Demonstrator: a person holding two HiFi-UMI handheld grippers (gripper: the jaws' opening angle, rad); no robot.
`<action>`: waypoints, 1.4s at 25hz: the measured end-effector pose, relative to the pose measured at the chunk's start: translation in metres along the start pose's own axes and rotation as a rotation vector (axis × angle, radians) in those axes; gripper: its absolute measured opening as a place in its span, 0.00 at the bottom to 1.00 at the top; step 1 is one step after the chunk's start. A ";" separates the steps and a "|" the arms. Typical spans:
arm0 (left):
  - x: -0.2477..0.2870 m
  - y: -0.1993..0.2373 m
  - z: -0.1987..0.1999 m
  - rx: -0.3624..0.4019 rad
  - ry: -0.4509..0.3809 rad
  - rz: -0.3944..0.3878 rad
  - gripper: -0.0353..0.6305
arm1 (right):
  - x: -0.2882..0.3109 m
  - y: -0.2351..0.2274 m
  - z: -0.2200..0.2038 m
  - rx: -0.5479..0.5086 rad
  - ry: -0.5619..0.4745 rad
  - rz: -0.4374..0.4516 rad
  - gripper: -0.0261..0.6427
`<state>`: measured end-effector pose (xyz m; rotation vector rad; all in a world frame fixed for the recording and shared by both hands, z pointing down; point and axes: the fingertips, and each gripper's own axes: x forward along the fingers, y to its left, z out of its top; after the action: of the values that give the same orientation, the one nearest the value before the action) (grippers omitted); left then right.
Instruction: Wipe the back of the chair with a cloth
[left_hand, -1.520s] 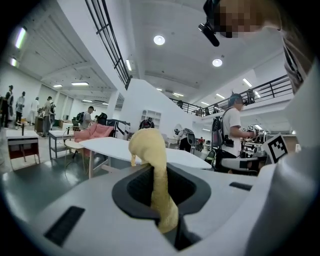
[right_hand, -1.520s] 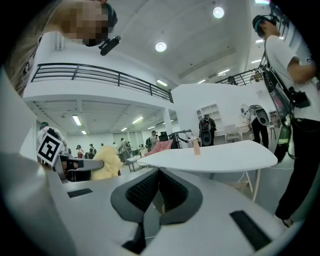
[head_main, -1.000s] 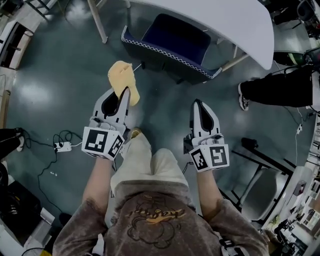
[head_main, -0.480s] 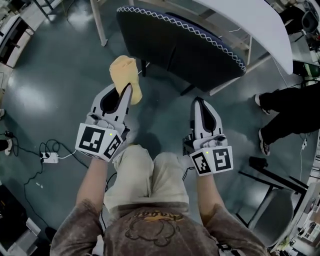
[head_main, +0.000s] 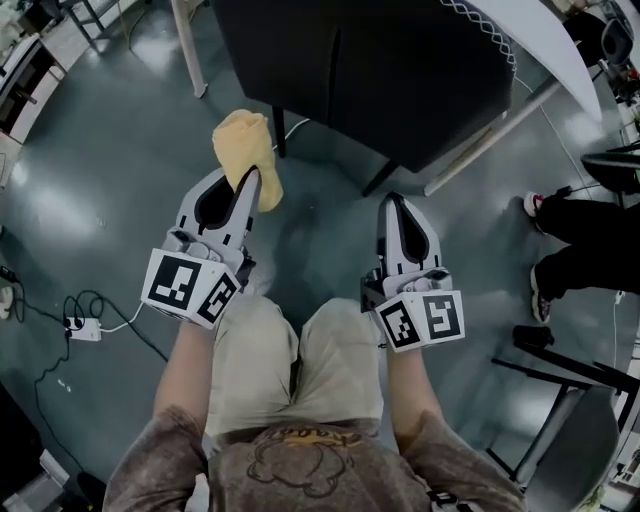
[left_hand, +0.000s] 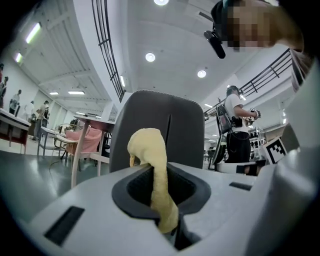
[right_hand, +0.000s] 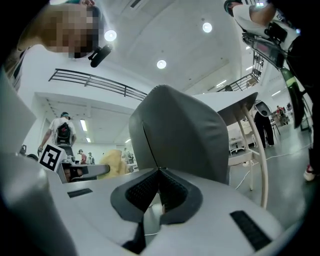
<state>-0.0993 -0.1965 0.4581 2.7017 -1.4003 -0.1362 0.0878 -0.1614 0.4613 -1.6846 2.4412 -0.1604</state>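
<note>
Both arms reach forward side by side, the left forearm (head_main: 190, 365) and the right forearm (head_main: 405, 385) bare below the sleeves. The left gripper (head_main: 245, 185) points far, angled a little right, its jaws clamped on a yellow cloth (head_main: 245, 145). The right gripper (head_main: 392, 203) points far too, its jaws closed tip to tip and seemingly holding nothing.

One chair (head_main: 400, 70), one cloth (head_main: 243, 140), two hand-held grippers (head_main: 249, 188) (head_main: 393, 206)
</note>
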 end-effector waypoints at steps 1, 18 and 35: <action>-0.001 -0.002 -0.003 -0.003 -0.002 -0.001 0.13 | -0.001 -0.001 -0.002 0.001 -0.003 0.000 0.08; -0.001 0.048 0.052 0.123 -0.083 0.104 0.13 | -0.018 0.005 -0.002 -0.015 -0.018 0.038 0.08; 0.058 0.119 0.176 0.196 -0.214 0.166 0.13 | -0.025 0.019 0.004 -0.047 -0.033 0.058 0.08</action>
<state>-0.1835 -0.3199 0.2964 2.7766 -1.7788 -0.2985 0.0792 -0.1314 0.4561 -1.6200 2.4847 -0.0672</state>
